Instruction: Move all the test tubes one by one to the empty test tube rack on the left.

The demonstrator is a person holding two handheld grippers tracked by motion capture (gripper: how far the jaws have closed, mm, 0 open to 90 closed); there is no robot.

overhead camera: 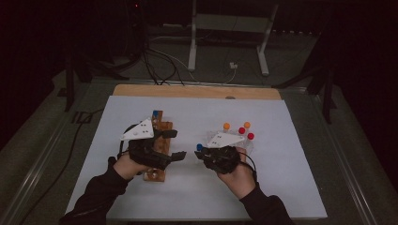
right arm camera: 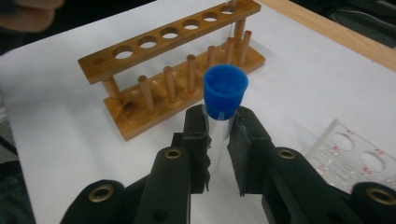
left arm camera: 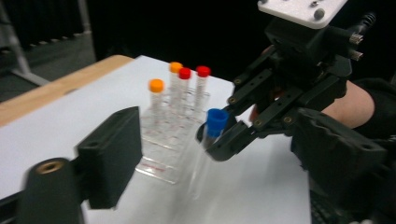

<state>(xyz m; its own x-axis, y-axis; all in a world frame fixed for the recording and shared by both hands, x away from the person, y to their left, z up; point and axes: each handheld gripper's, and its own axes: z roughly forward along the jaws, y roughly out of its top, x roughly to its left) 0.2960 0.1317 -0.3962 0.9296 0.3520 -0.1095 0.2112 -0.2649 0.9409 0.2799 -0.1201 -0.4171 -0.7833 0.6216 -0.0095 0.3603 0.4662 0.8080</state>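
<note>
My right gripper (right arm camera: 218, 123) is shut on a clear test tube with a blue cap (right arm camera: 225, 91), gripping it just under the cap. The same tube (left arm camera: 212, 128) hangs from that gripper (overhead camera: 201, 152) above the white mat. My left gripper (overhead camera: 176, 144) is open, its jaws spread wide and pointing at the tube without touching it; one of its fingers (left arm camera: 109, 156) fills the lower left of its own view. A wooden tube rack (right arm camera: 173, 60) lies under the left gripper (left arm camera: 219, 158), with another blue-capped tube (overhead camera: 155, 113) at its far end.
A clear plastic rack (left arm camera: 163, 154) holds orange-capped (left arm camera: 156, 86) and red-capped (left arm camera: 203, 71) tubes behind the right hand. The white mat (overhead camera: 281, 187) covers a wooden table whose far edge (overhead camera: 197, 91) shows. Cables and stand legs lie beyond it.
</note>
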